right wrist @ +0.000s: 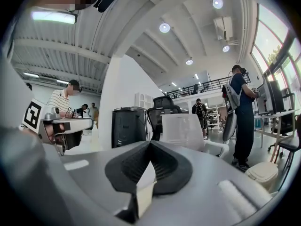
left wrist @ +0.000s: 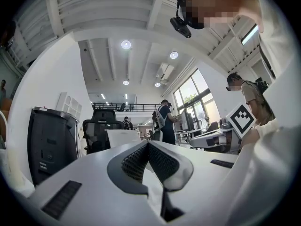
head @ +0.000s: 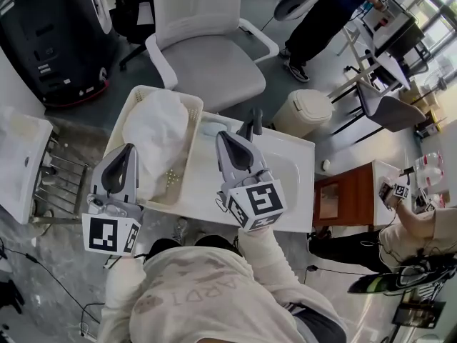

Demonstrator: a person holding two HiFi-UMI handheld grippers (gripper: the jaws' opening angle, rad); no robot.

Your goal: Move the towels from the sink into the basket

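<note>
Hovering near one towel-filled basket, left gripper and right gripper have jaws pressed together

White towel, cream perforated basket, white sink.

Left gripper and right gripper side by side, jaws of each together, empty.

Faint pale letters "ARDI" across the person's sweatshirt, nothing else legible
</note>
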